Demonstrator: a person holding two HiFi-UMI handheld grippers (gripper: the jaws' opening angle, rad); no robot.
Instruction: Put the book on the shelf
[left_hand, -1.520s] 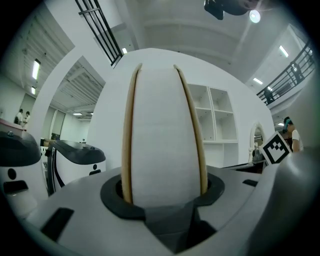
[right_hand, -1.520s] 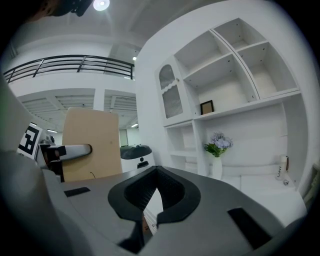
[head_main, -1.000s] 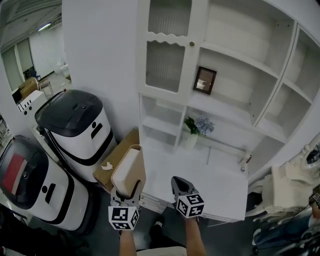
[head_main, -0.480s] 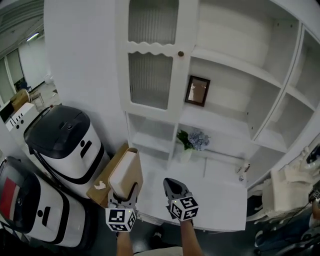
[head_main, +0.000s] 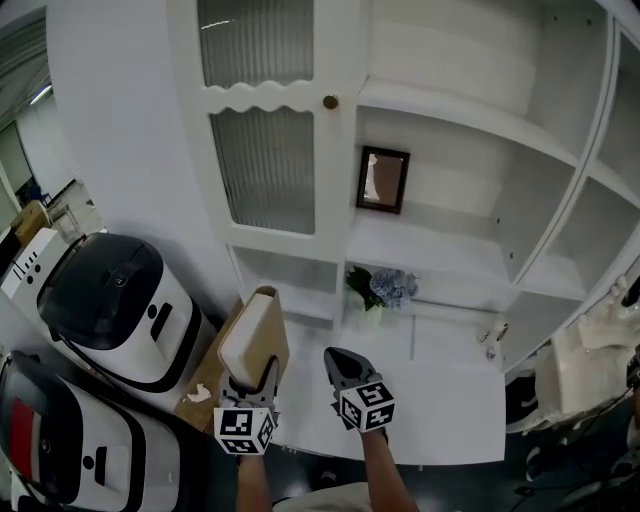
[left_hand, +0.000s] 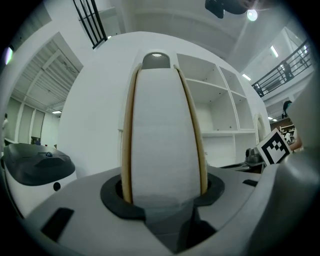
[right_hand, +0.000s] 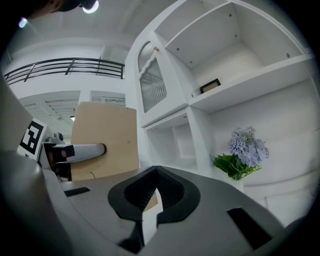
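Note:
A tan-covered book (head_main: 256, 338) with white pages stands upright in my left gripper (head_main: 250, 392), which is shut on its lower end. In the left gripper view the book (left_hand: 162, 135) fills the space between both jaws, page edge toward the camera. My right gripper (head_main: 343, 372) is shut and empty, just right of the book over the front of the white counter (head_main: 430, 410). From the right gripper view, the book (right_hand: 105, 140) is at the left and my right gripper (right_hand: 157, 187) has its jaws together. The white shelf unit (head_main: 450, 250) rises ahead with bare compartments.
A framed picture (head_main: 383, 180) leans on a middle shelf, and a vase of blue flowers (head_main: 385, 288) stands on the counter. A ribbed-glass cabinet door (head_main: 265, 150) is upper left. Two white-and-black machines (head_main: 110, 290) and a cardboard box (head_main: 205, 385) sit at the left. A small bottle (head_main: 492, 335) stands right.
The shelf unit has come nearer and now fills more of the head view. Both grippers keep their places low in that view, and the book stays held.

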